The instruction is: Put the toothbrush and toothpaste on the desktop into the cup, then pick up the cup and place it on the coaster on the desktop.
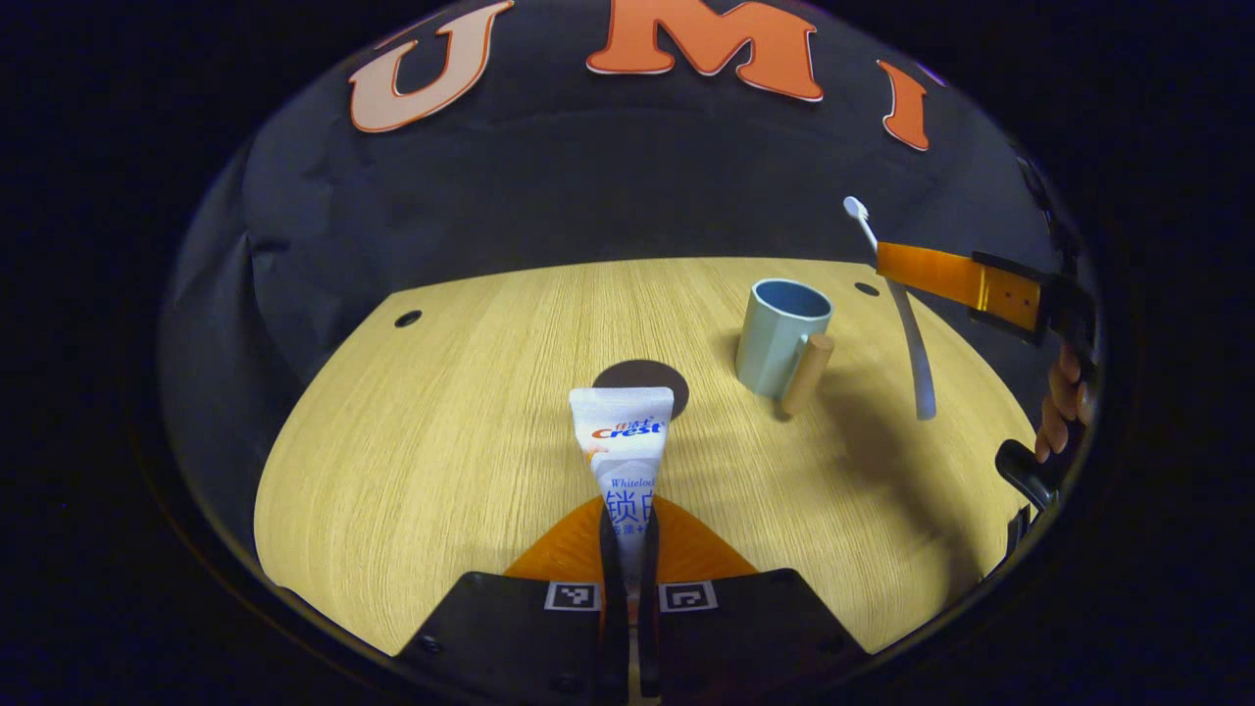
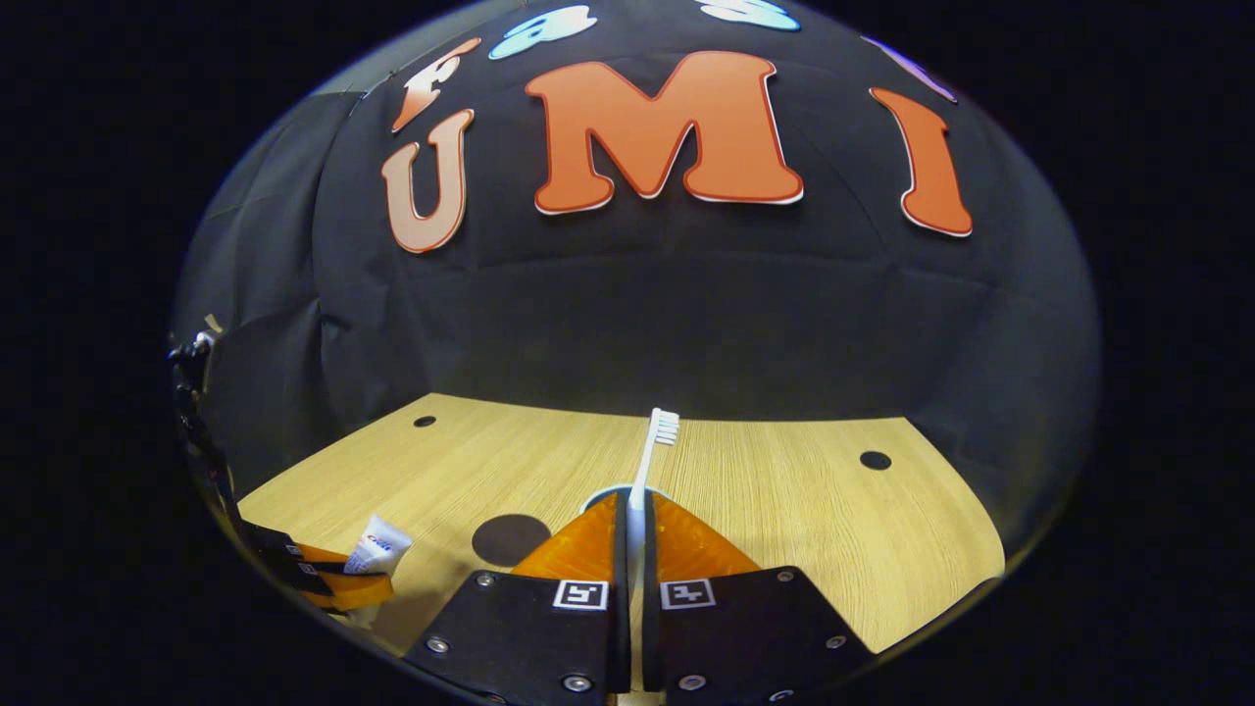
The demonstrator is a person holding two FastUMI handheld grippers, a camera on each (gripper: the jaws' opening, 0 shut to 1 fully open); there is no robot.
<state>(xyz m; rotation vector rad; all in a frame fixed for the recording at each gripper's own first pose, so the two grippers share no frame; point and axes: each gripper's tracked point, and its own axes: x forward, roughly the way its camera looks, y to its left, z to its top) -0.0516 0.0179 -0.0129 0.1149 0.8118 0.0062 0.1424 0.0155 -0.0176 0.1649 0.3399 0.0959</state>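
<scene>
In the left gripper view my left gripper [image 1: 628, 510] is shut on the white toothpaste tube [image 1: 623, 431], held above the wooden desktop [image 1: 441, 461]. Behind the tube lies the dark round coaster [image 1: 677, 382]. The blue cup [image 1: 779, 333] with a wooden handle stands upright to the right. Beyond it the right gripper [image 1: 887, 263] holds the white toothbrush [image 1: 912, 343] in the air, bristles up. In the right gripper view my right gripper [image 2: 634, 505] is shut on the toothbrush [image 2: 652, 451], just above the cup's rim [image 2: 598, 500]. The coaster [image 2: 510, 537] and the left gripper [image 2: 343, 579] with the toothpaste [image 2: 380, 544] sit lower left.
A hand [image 1: 1064, 402] holds the right gripper at the right edge of the left gripper view. Small dark holes [image 1: 408, 319] mark the desktop's back corners. Black cloth walls close the booth behind the desk.
</scene>
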